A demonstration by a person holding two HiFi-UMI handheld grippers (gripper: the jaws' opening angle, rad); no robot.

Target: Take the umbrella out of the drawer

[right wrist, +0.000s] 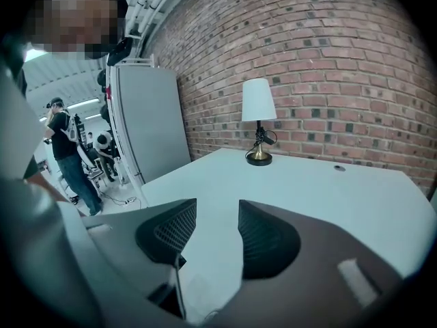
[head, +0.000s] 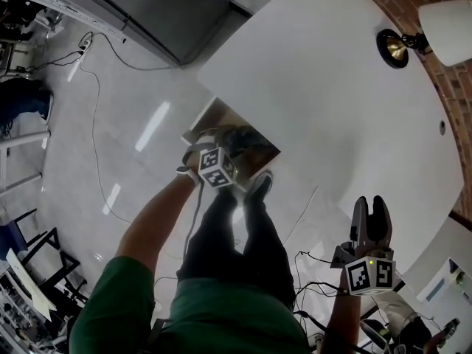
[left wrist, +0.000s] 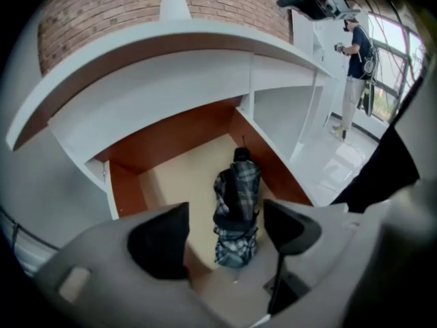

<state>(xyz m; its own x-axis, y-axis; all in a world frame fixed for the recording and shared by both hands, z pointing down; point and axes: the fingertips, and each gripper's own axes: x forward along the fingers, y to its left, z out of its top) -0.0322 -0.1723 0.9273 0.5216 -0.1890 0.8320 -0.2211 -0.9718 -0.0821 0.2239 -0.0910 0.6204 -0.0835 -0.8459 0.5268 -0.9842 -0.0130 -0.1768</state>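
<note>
The left gripper (left wrist: pixel 224 215) held its jaws apart and empty. Just ahead, in line with the gap, a folded plaid fabric umbrella (left wrist: pixel 239 183) lay in the open brown wooden drawer (left wrist: pixel 171 173). The right gripper (right wrist: pixel 217 219) gaped idle. Pinching only loose cloth could have let the umbrella slip or sag.

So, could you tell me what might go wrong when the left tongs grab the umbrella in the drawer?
The left tongs are open above the umbrella, which lies near the drawer's side wall; one jaw could catch that wall. Closing on loose plaid cloth alone might let it slip.
</note>
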